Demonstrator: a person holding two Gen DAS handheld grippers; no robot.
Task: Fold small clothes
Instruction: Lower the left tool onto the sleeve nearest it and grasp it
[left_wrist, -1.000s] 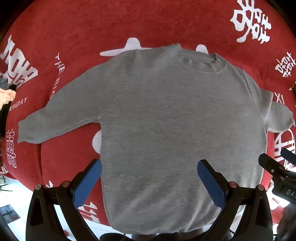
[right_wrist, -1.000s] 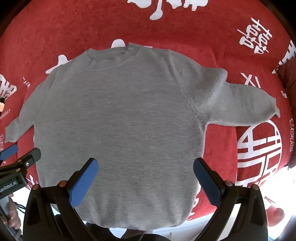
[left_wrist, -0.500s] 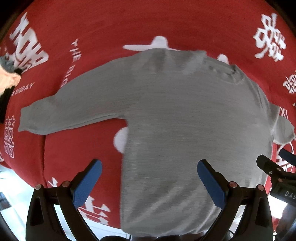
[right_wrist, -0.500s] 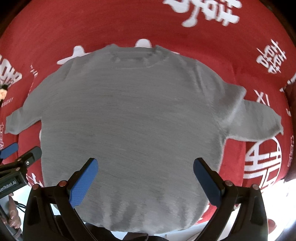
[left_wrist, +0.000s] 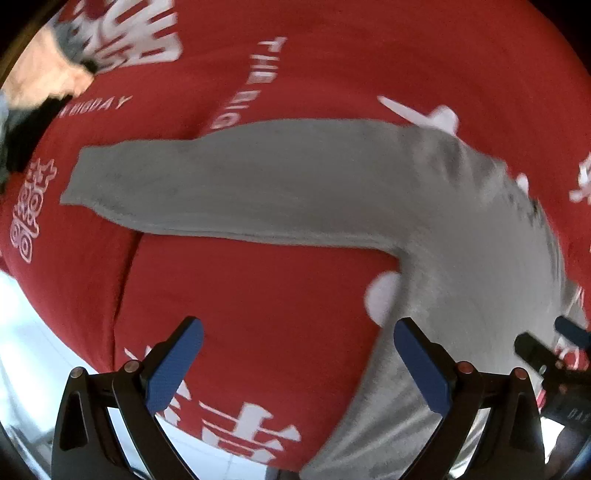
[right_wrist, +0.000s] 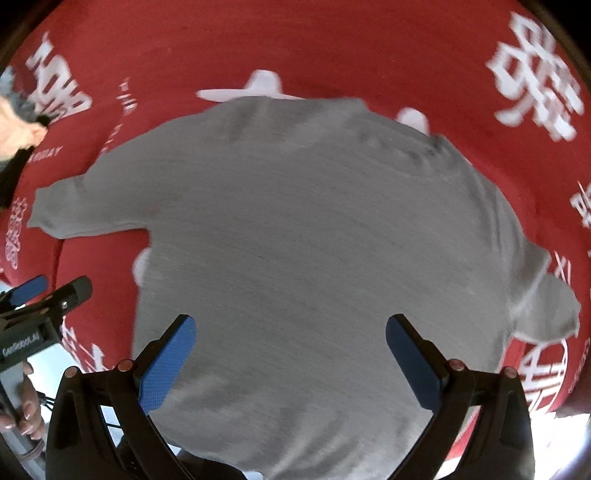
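Observation:
A small grey sweater (right_wrist: 314, 236) lies flat, neck away from me, on a red cloth with white lettering (right_wrist: 332, 44). Its left sleeve (left_wrist: 229, 184) stretches out to the left across the left wrist view. The short-looking right sleeve (right_wrist: 543, 306) lies at the right. My left gripper (left_wrist: 299, 358) is open, hovering over bare red cloth (left_wrist: 240, 295) below the left sleeve and beside the sweater's side edge. My right gripper (right_wrist: 291, 350) is open above the lower body of the sweater, with nothing between its fingers.
The red cloth drops off at a near edge, with pale floor (left_wrist: 33, 332) beyond at the lower left. A person's hand (right_wrist: 26, 421) holds the other gripper (right_wrist: 40, 306) at the left. Something pale and dark (left_wrist: 40, 85) lies at the far left on the cloth.
My left gripper has swung left, off the sweater's body toward the left sleeve. My right gripper has also shifted left, so the sweater now sits more to the right.

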